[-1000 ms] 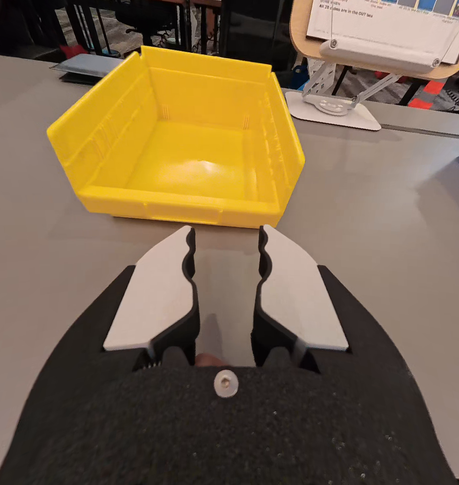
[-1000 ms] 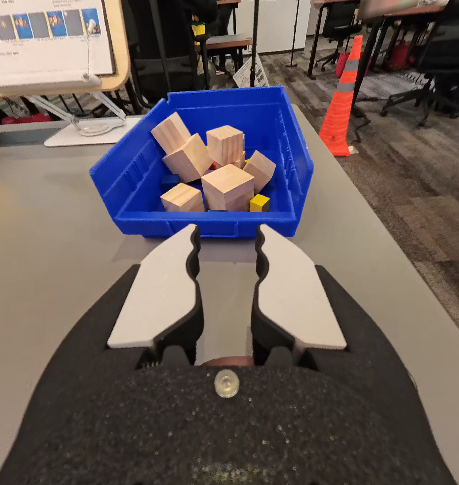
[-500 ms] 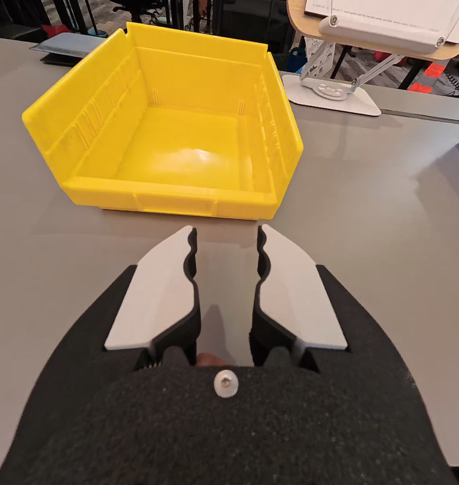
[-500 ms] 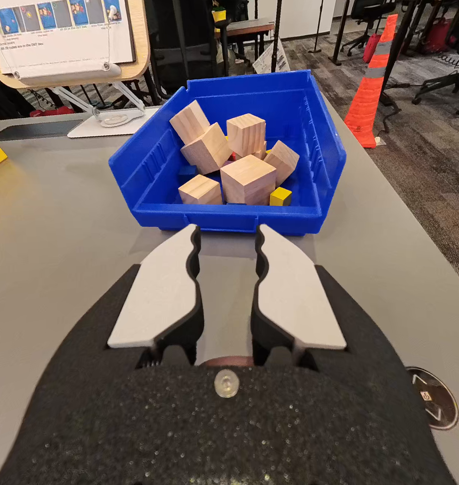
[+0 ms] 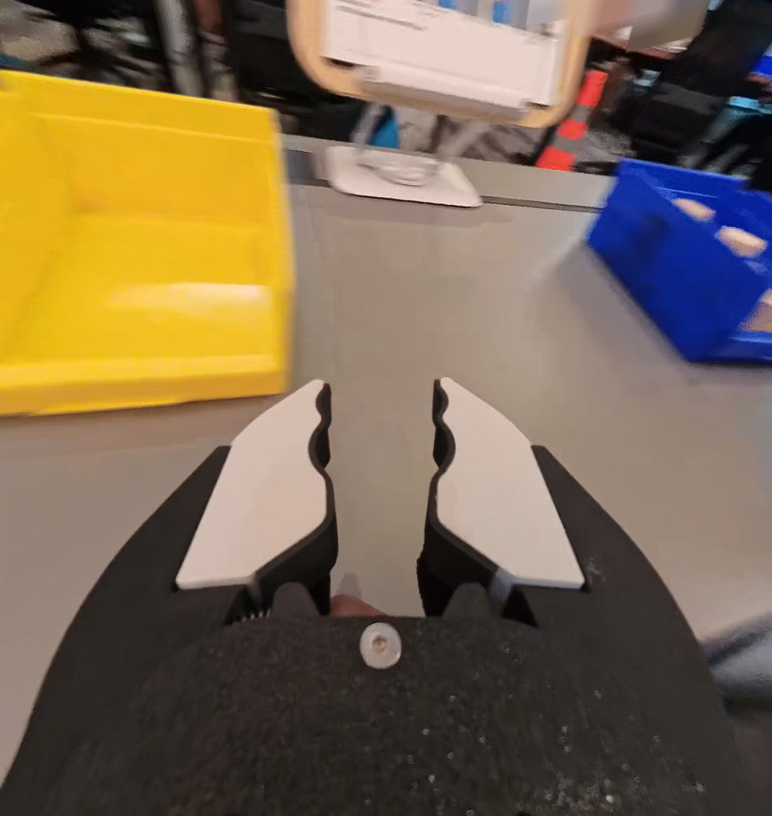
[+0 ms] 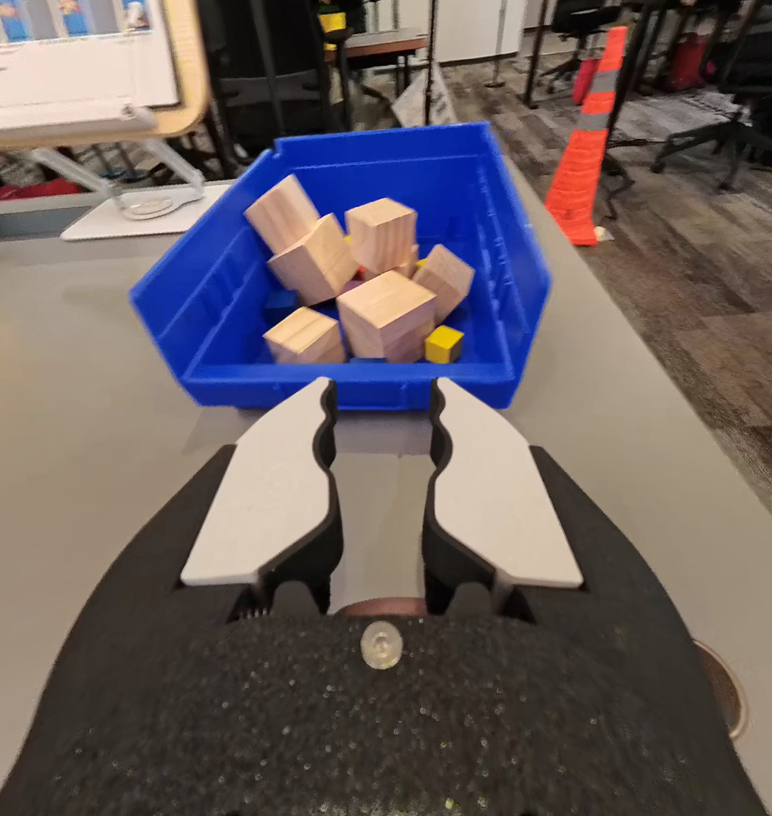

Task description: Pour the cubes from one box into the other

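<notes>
The grey desk point(image 6: 66, 441) has a smooth, matte top, and both boxes sit on it. A light wooden board on a white stand point(image 5: 401, 185) rises at the desk's far edge between them; it carries a printed white sheet with rows of small coloured pictures and lines of text, too smeared in both views to make out.

The yellow box point(image 5: 123, 362) is a moulded plastic bin with a low front lip and taller, ribbed side walls. Its glossy floor is bare. In the left wrist view it lies ahead and to the left of the left gripper point(image 5: 380, 388), whose jaws stand apart with only bare desk between them, just off the box's front right corner and, as far as the blur allows, not touching it.

The blue box point(image 6: 375, 393) has the same shape and stands toward the desk's right edge. The right gripper point(image 6: 379, 386) points straight at its front lip, jaws spread and holding nothing; the tips overlap the lip in this view, though contact cannot be judged. Both grippers have pale grey finger plates with wavy black inner pads on a black, grainy body.

Inside the blue box, large plain wooden cubes point(image 6: 384, 309) with visible grain lie jumbled at odd angles, and a small yellow cube point(image 6: 441, 344) rests near the front right corner.

An orange traffic cone point(image 6: 582, 168) with grey bands stands on the floor beyond the desk.
</notes>
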Demonstrator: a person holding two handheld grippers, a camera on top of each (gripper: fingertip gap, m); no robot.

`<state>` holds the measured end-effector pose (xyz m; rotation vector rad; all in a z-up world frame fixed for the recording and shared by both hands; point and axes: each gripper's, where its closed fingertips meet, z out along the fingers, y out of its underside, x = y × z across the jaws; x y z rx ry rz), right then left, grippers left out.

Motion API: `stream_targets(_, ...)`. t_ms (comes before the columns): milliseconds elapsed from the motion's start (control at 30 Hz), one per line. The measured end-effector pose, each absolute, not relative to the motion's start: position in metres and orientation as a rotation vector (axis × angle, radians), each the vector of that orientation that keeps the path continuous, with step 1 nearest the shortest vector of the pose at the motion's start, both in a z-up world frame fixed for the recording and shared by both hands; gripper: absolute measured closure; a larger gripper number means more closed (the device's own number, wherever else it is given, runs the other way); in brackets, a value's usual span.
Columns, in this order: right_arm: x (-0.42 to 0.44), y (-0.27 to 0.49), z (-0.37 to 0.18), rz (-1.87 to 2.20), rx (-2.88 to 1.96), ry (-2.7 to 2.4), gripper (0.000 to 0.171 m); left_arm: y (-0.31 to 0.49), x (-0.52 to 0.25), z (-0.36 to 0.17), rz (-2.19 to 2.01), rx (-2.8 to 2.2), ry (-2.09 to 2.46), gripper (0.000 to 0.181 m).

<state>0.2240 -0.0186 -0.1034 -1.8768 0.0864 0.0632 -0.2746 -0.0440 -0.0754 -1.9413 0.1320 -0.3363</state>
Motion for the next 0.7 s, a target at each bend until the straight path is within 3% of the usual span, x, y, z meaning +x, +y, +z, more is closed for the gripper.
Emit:
stream_targets(133,0.262,-0.001,-0.085,0.032,-1.803,0.234,0.132,-0.041,-0.128,-0.077,-0.477,-1.98,0.461,0.131)
stream_targets(333,0.28,0.01,-0.117,0.023,-1.918,0.23,0.122,0.003,0.059,-0.085,-0.549,-1.908,0.689,0.12)
stream_targets(500,0.285,0.015,-0.123,0.072,-1.926,0.255,0.121,0.065,0.112,-0.132,-0.451,-2.094,0.568,0.12)
stream_targets(533,0.285,0.016,-0.124,0.084,-1.927,0.261,0.119,0.072,0.117,-0.137,-0.476,-2.118,0.544,0.125)
stream_targets(600,0.282,0.019,-0.127,0.099,-1.93,0.266,0.116,0.081,0.12,-0.138,-0.528,-2.131,0.505,0.15)
stream_targets(700,0.281,0.023,-0.138,0.032,-1.982,0.301,0.115,0.083,0.11,-0.138,-0.455,-2.14,0.503,0.163)
